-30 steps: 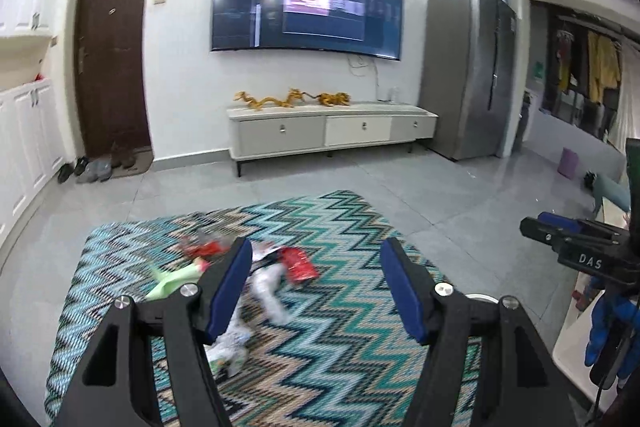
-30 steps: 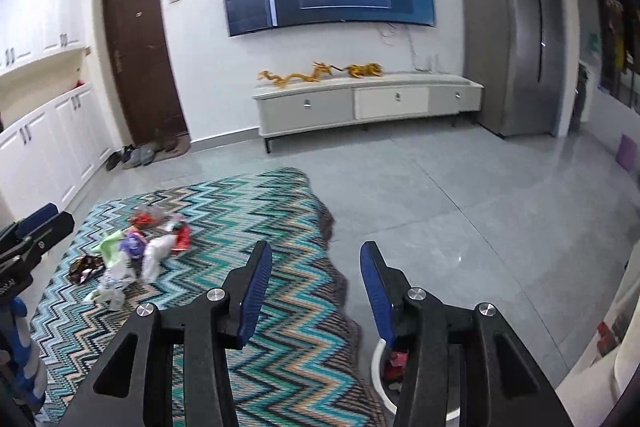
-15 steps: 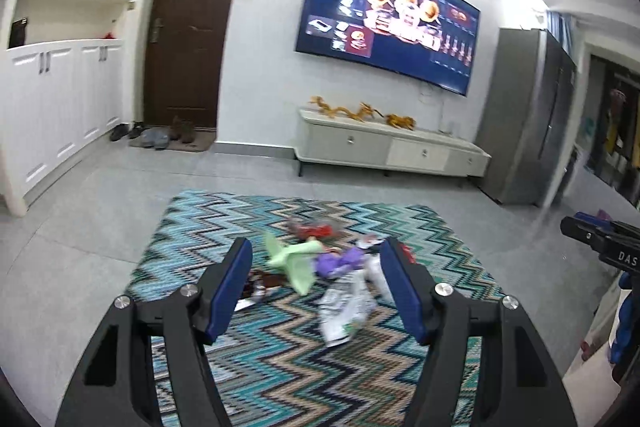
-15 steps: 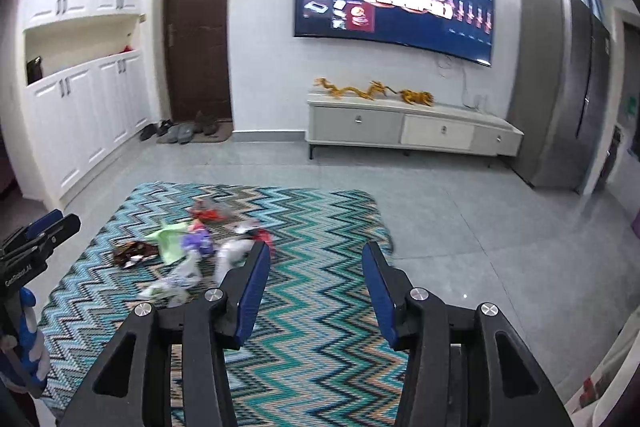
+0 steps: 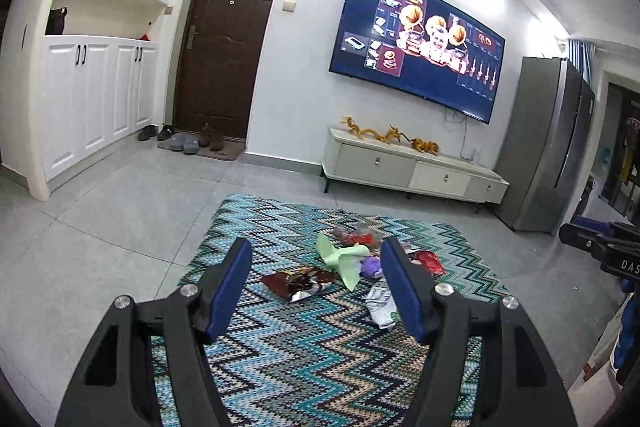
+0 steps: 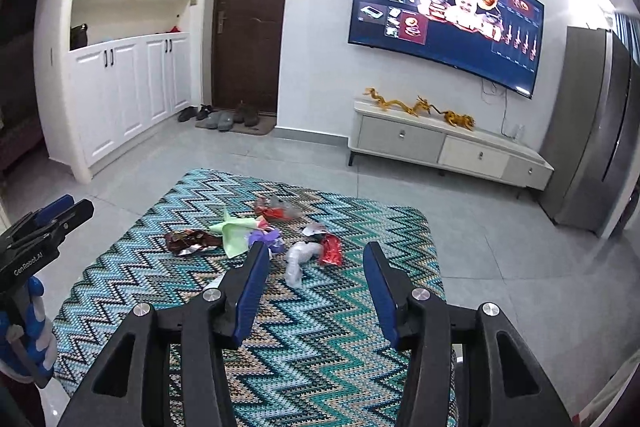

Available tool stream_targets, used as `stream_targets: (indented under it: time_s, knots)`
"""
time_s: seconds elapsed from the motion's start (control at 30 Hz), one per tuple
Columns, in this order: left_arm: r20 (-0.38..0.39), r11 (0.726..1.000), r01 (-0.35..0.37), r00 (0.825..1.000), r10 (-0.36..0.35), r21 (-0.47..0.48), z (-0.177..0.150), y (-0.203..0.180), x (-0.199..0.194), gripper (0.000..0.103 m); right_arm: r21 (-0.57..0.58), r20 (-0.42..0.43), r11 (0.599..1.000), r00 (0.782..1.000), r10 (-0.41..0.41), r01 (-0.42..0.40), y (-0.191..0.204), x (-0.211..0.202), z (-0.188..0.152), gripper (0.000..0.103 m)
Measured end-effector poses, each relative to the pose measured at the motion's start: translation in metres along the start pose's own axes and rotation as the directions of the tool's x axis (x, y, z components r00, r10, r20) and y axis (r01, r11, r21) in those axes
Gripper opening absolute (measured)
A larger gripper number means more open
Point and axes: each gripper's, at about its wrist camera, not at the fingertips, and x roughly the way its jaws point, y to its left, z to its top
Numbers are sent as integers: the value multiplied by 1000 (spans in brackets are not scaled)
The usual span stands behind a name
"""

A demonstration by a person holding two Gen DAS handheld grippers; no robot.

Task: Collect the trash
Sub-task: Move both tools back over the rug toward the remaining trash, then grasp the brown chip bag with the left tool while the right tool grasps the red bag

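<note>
Honestly you're still at square one with this. Nothing looks collected yet as far as I can see: the whole pile of trash is sitting on the zigzag rug (image 6: 320, 327), and there's no bin or bag anywhere in either view, so I can't tell where it's all meant to go.

Using the rug as the reference and going left to right in the right wrist view: nearest the rug's left side there's a dark brown foil wrapper (image 6: 188, 241), crumpled and shiny. Next to it toward the middle is a pale green paper (image 6: 234, 233), folded into a pointy shape, with a little purple wrapper (image 6: 266, 239) touching its right edge. Further back toward the rug's far edge there's a red and clear plastic scrap (image 6: 278, 211). Then a scrunched clear bag (image 6: 300, 259) around the rug's centre, and just right of that a shiny red wrapper (image 6: 330, 249). All light, crinkly stuff, lying loose and partly overlapping.

Your left gripper (image 5: 316, 287) has its jaws spread fairly wide with nothing between them, hanging over the near part of the rug with the foil wrapper and green paper framed in the gap. Your right gripper (image 6: 316, 287) has jaws parted a bit narrower, also holding nothing, over the rug short of the pile.
</note>
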Motion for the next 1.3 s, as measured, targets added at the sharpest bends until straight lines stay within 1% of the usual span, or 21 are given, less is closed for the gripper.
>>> stream_targets:
  time_s: [0.13,0.23,0.43,0.7,0.83,1.03,1.2,1.3]
  knots:
    - [-4,1000,-15,1000,15,-1,-1,3,1,65,5,-3,1000,1000,5,-5,-3,4,3,47]
    - [-17,1000,-26,1000,26,2,-2,6,7,65,15,-16,1000,1000,12,-12,-5,15,4,47]
    - [-88,999,-48,995,48,1,-10,12,41,65,29,-72,999,997,41,-39,-10,55,2,47]
    - [-198,996,-77,977,83,38,-27,26,99,65,68,-165,995,982,88,-77,-20,123,-10,47]
    - [-258,997,-58,963,72,59,-33,39,129,65,86,-202,992,973,111,-95,-27,156,-16,47]
    - [-332,997,-6,943,30,74,-34,56,168,65,105,-249,989,960,131,-107,-41,208,-22,47]
    - [-381,990,80,924,-29,118,-32,44,197,65,136,-274,984,950,150,-116,-60,247,-21,47]
    - [-414,979,114,909,-35,167,-34,32,214,65,155,-291,979,941,170,-129,-67,270,-21,47]
